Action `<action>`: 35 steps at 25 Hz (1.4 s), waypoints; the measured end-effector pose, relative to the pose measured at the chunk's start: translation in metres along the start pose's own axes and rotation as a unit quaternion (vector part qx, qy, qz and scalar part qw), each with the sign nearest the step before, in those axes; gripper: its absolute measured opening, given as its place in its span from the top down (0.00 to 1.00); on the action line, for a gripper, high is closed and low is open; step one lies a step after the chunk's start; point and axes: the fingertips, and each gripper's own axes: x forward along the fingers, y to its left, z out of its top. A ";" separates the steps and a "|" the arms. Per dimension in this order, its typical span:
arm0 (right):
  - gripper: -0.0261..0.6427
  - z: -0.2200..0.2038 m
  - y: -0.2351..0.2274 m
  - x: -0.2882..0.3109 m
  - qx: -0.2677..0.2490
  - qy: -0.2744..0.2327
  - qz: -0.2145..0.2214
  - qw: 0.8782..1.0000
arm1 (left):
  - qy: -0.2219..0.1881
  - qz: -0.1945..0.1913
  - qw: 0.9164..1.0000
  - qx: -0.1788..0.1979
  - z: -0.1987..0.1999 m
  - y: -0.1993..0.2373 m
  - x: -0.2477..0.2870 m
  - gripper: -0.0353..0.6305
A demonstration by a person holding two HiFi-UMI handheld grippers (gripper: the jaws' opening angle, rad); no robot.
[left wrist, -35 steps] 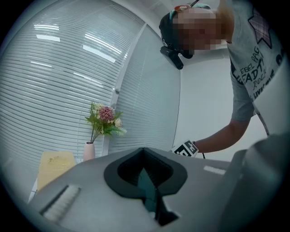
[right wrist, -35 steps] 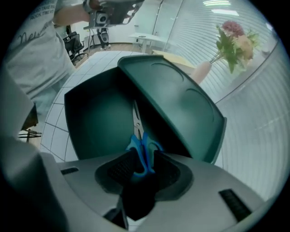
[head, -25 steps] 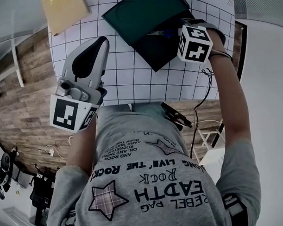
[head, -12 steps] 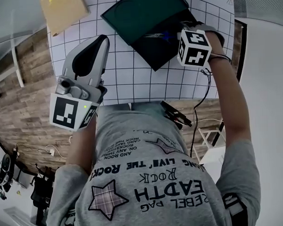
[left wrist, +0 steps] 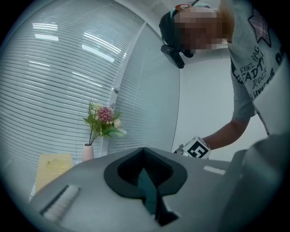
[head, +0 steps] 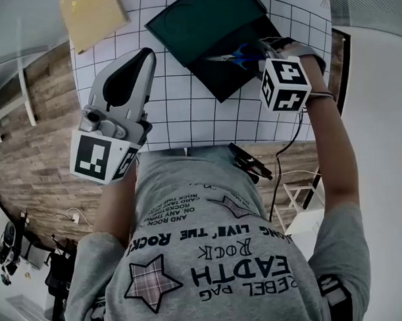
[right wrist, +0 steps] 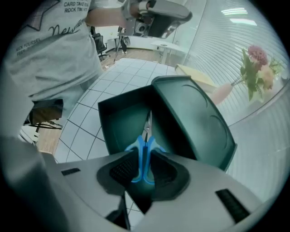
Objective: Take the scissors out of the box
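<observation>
The scissors (head: 231, 57) have blue handles (right wrist: 143, 156) and thin metal blades (right wrist: 147, 124). My right gripper (head: 258, 54) points steeply down over the open dark green box (head: 226, 75) and is shut on the handles, so the blades hang out in front of the jaws above the box's inside (right wrist: 121, 121). The box lid (right wrist: 195, 115) lies folded back on the far side. My left gripper (head: 140, 63) is held up at the left, away from the box, nearly level, its jaws together with nothing in them (left wrist: 146, 181).
The box lies on a white gridded table (head: 186, 114). A yellow pad (head: 90, 15) lies at the far left corner, and a pink vase of flowers (left wrist: 103, 122) stands by the window blinds. A cable (head: 289, 130) hangs off the table's near right edge.
My right gripper has closed on the blue handles and risen, drawing back toward the near right. The scissors have come up off the box floor. The left gripper has stayed put.
</observation>
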 end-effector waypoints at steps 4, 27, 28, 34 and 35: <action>0.82 0.005 0.008 -0.010 -0.007 -0.007 -0.004 1.000 | -0.001 -0.003 1.000 0.004 0.005 -0.002 0.000 0.93; 0.82 0.047 0.005 -0.089 0.087 -0.106 -0.126 0.982 | -0.023 -0.007 0.999 0.028 0.037 -0.005 -0.018 0.93; 0.82 0.049 0.004 -0.093 0.098 -0.114 -0.133 0.980 | -0.025 -0.006 0.999 0.029 0.039 -0.003 -0.018 0.93; 0.82 0.056 -0.003 -0.112 0.184 -0.163 -0.178 0.953 | -0.039 -0.003 0.998 0.044 0.055 0.004 -0.020 0.93; 0.82 0.056 -0.004 -0.114 0.195 -0.169 -0.185 0.948 | -0.041 -0.001 0.998 0.046 0.058 0.006 -0.020 0.93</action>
